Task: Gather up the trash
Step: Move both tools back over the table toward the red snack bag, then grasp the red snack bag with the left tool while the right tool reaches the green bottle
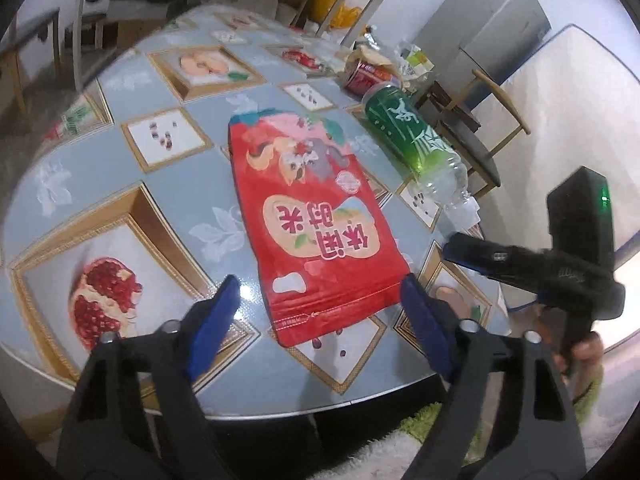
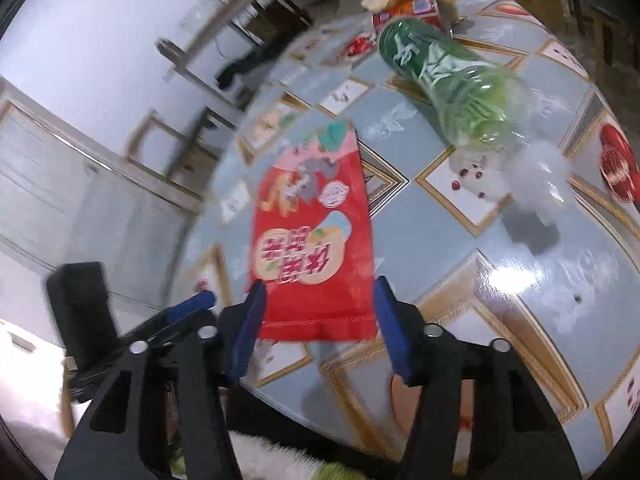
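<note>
Red and glossy, a snack bag [image 1: 316,216] lies flat on the table [image 1: 168,196], which is covered in a blue-grey cloth printed with framed fruit pictures. Its sealed end points toward the near table edge. The left gripper [image 1: 320,300] hangs over that end with its blue pads spread wider than the bag, one on each side, pressing on nothing. The right gripper [image 2: 318,312] also frames the bag's near end in its own view; its jaws stand apart with the bag's edge between them, not clamped. From the left wrist view the right gripper appears at the right, just beyond the table edge, held by a hand [image 1: 584,352]. A green-labelled plastic bottle [image 1: 416,140] lies on its side near the bag, and a heap of wrappers and cartons [image 1: 380,68] sits beyond the bottle's far end. A wooden chair [image 1: 480,120] stands beside the table.
</note>
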`<state>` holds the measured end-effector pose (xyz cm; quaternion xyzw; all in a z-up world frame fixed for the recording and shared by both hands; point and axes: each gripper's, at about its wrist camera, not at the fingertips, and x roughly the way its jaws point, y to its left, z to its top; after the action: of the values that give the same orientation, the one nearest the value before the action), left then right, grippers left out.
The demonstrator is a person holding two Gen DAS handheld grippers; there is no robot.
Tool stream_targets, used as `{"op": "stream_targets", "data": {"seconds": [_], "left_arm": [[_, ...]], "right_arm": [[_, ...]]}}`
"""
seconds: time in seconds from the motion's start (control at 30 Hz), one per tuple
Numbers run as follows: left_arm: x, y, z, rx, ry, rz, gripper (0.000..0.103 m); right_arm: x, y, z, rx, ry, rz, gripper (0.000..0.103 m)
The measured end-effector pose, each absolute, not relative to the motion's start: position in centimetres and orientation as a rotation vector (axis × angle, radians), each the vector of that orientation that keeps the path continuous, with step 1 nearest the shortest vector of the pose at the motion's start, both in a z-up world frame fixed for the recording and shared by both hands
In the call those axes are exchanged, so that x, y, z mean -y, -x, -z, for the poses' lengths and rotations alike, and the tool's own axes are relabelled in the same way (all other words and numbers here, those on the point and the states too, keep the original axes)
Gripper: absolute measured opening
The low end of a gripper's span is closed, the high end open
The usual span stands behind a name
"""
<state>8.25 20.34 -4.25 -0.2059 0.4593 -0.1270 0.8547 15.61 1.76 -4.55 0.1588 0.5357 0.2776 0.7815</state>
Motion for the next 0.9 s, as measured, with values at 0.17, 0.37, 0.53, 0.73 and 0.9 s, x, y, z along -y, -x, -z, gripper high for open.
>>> {"op": "stream_targets", "data": {"seconds": [0.17,0.37,0.53,0.73,0.9], "left_arm": [[-21.3,-9.5,5.7,-1.016,0.491,0.286,0.056],[-22.0,-10.8,7.2,-1.059,0.617,0.352,0.047],[-24.1,-11.3,7.8,-1.008,0.854,0.457,0.047],[-24.3,-12.4,9.1,-1.031,1.038,0.569,0.047],[-22.3,-12.8,8.0,-1.061,0.851,0.439,0.031]], "right_arm": [[-4.4,-16.5,5.5,-1.166,-0.179,-0.525,0.036],[-5.6,-17.1,7.1,-1.189,-0.119,-0.509,0.019],[-5.7,-17.3,7.2,-1.193,-0.112,-0.526,0.015],[-4.9,-17.4,7.5,-1.196,-0.163,-0.558,0.012],[-4.9,-17.3,7.5,-1.187,-0.166,-0.560,0.011]]}}
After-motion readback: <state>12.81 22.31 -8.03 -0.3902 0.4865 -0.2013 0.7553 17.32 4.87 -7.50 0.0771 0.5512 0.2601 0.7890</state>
